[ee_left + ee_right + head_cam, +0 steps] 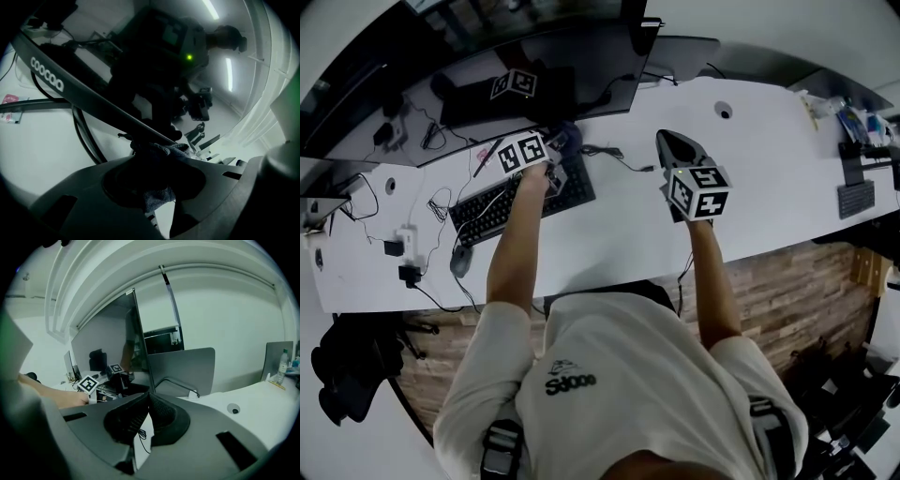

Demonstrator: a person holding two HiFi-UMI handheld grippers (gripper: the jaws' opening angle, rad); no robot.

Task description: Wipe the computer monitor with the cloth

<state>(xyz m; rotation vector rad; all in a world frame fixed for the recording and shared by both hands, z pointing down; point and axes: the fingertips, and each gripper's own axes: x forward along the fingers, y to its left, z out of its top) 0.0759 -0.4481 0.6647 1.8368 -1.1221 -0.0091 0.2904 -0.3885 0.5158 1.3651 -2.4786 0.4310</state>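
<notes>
White desk [769,178] fills the head view, with the monitor [534,56] at upper left. The left gripper [551,161], jaws clamped on the cloth [164,151], holds it against the screen's lower bezel, so wiping looks barely begun. Only the left gripper view shows that contact. The right gripper view shows the right gripper [149,397] closed and empty.

Black kbd [483,214] on white desk [769,197]; mouse [460,261] just L of kbd, plug adapters [405,258] further L, cable hole [724,111] far R
</notes>
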